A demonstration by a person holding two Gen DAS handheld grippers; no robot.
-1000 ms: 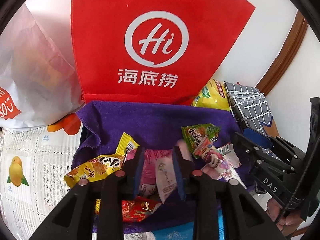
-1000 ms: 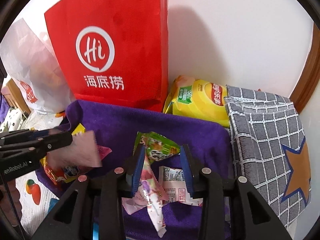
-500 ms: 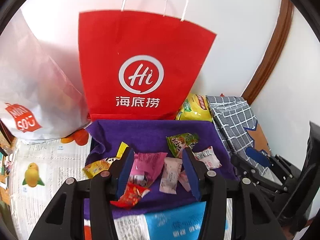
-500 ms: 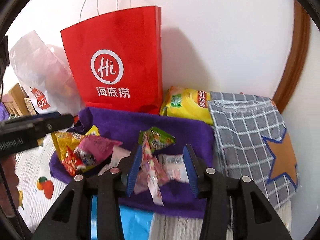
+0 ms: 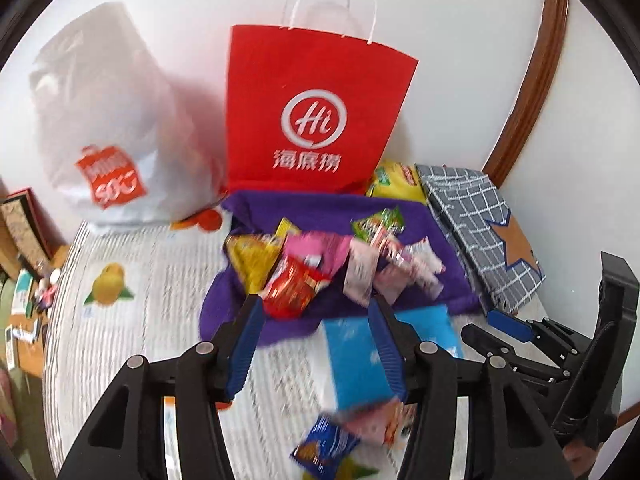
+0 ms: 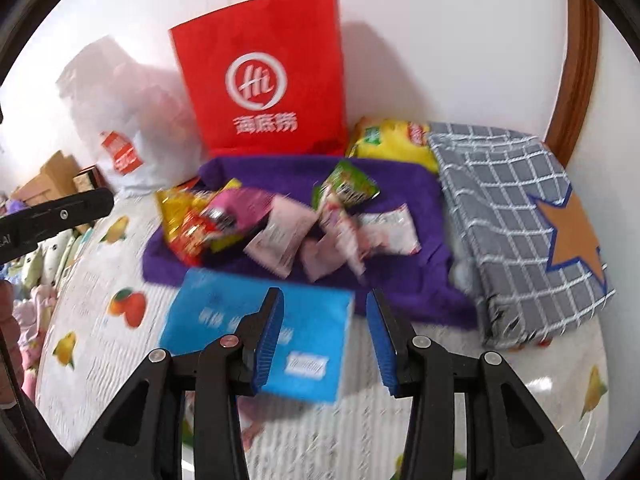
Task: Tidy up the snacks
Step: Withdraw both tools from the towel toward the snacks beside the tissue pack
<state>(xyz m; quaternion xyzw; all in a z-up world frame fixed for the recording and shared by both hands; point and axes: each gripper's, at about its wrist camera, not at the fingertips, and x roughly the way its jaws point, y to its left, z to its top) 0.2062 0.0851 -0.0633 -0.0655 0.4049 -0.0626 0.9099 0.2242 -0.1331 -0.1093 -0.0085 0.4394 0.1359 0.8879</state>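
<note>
Left claw point(image 5: 316, 324) wide, empty, lower centre. Right claw point(image 6: 325, 322) wide, empty, over blue packet point(image 6: 256, 340). Snack packets point(image 6: 280, 224) heaped on purple cloth point(image 6: 400, 184), mid-frame.

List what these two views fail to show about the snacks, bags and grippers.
- Red paper bag: contents hidden by its front, both views.
- White plastic bag: contents blurred behind translucent plastic.
- Small snack packets on the purple cloth: print unreadable from motion blur.
- Yellow chip bag: partly hidden behind the cloth and grey checked fabric.
- Blue wrapped snack: blurred, near the left view's bottom edge.
</note>
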